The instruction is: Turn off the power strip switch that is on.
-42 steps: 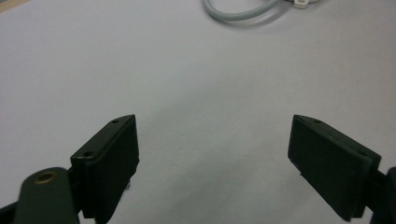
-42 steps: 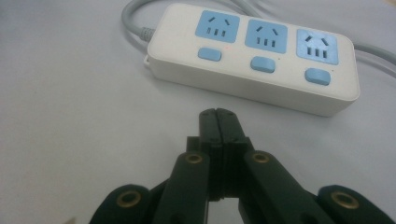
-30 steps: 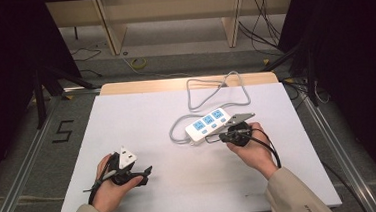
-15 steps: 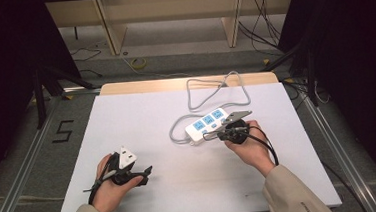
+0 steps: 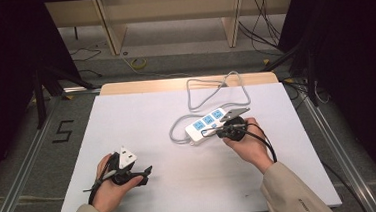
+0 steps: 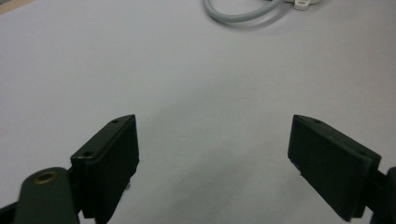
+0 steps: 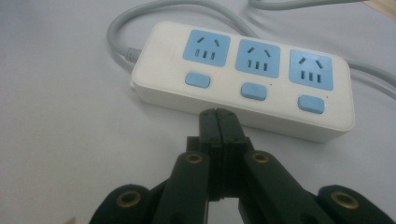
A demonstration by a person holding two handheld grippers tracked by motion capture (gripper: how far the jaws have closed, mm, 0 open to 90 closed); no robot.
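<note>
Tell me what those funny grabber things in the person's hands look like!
Each hand holds a black gripper. The left gripper has two flat, dark rectangular jaws with small screw holes, and a white block on top. The right gripper has black linked bars with brass-coloured rivets, a grey plate on top and a black cable looping off it. The person wears beige sleeves.

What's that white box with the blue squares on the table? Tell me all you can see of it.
It is a power strip: a white, rounded, plastic-looking bar lying flat on the white table, right of the middle. Its top has three blue sockets in a row, each with a blue button beside it; a small red light shows by the first. A grey cord leaves one end and loops away. The shut right gripper points at its side.
</note>
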